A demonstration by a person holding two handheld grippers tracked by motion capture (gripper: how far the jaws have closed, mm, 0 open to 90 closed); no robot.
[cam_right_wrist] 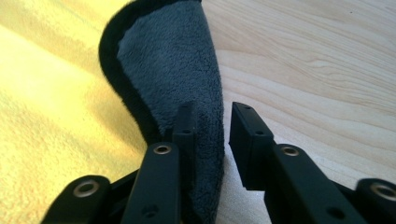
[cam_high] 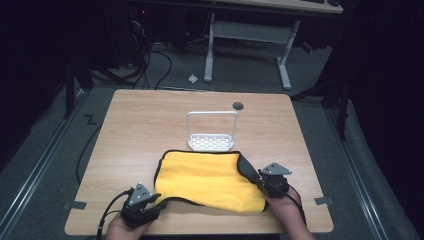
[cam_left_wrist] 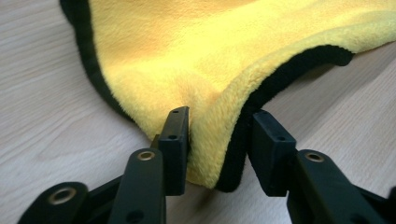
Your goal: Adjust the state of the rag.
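Observation:
A yellow cloth [cam_high: 210, 177] with a black hem lies on the near half of the wooden table [cam_high: 145, 120]. My left gripper [cam_high: 161, 202] is at its near left corner. In the left gripper view that corner [cam_left_wrist: 210, 154] sits between the jaws of the left gripper [cam_left_wrist: 219, 135], which stand apart and do not pinch it. My right gripper [cam_high: 259, 179] is at the cloth's right edge, where a flap is folded over to show its grey underside [cam_right_wrist: 173, 60]. That flap lies against one jaw of the right gripper [cam_right_wrist: 212, 130], with a gap to the other.
A small white rack [cam_high: 212, 142] with a tall wire handle stands just beyond the cloth's far edge. A dark round grommet [cam_high: 238, 105] sits in the tabletop behind it. The table's front edge runs close under both hands.

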